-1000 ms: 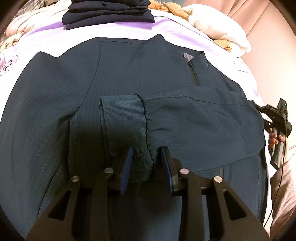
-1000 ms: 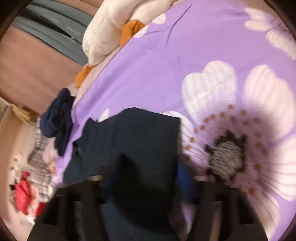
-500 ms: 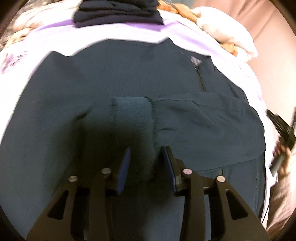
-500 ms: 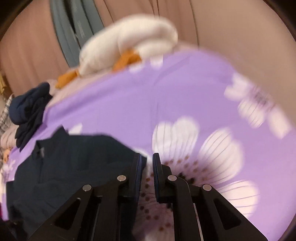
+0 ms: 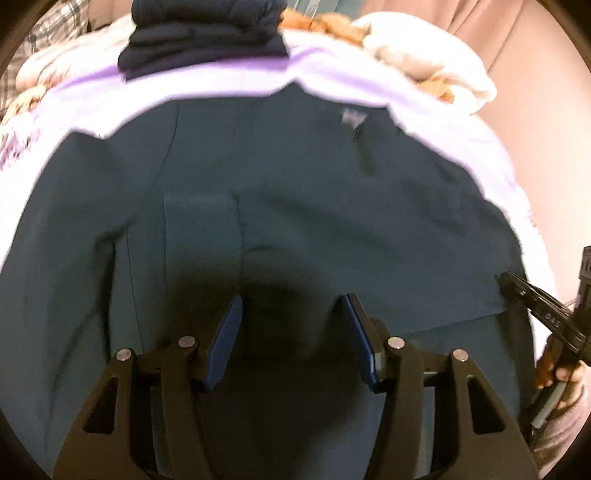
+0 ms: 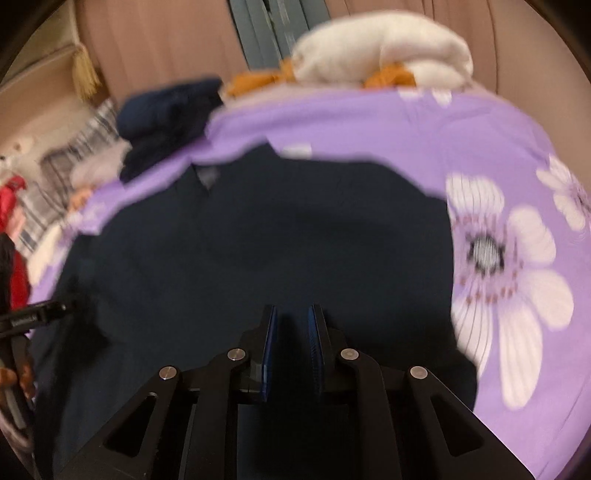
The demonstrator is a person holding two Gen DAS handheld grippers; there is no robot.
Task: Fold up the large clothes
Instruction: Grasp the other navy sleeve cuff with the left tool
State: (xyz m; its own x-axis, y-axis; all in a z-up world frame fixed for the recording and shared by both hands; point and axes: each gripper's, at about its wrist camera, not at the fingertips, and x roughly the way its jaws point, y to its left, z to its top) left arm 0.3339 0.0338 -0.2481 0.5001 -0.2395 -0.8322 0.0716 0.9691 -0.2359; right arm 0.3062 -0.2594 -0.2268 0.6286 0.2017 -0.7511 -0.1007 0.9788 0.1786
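A dark teal zip jacket [image 5: 295, 192] lies flat on the purple flowered bedspread [image 6: 498, 155], with one sleeve folded across its chest and the ribbed cuff [image 5: 201, 229] near the middle. My left gripper [image 5: 291, 314] is open and empty, just above the jacket below the cuff. My right gripper [image 6: 291, 325] hovers over the jacket [image 6: 277, 240] with its jaws nearly together and nothing between them. The right gripper also shows at the jacket's right edge in the left wrist view [image 5: 539, 310].
A folded stack of dark navy clothes [image 5: 207, 33] sits at the far edge of the bed. White and orange bedding [image 6: 384, 48] is piled beyond it by the pink curtain. Plaid and red clothes [image 6: 14, 206] lie at the left.
My left gripper let go of the sleeve cuff, opened wide and pulled back. My right gripper swung from the bedspread to above the jacket.
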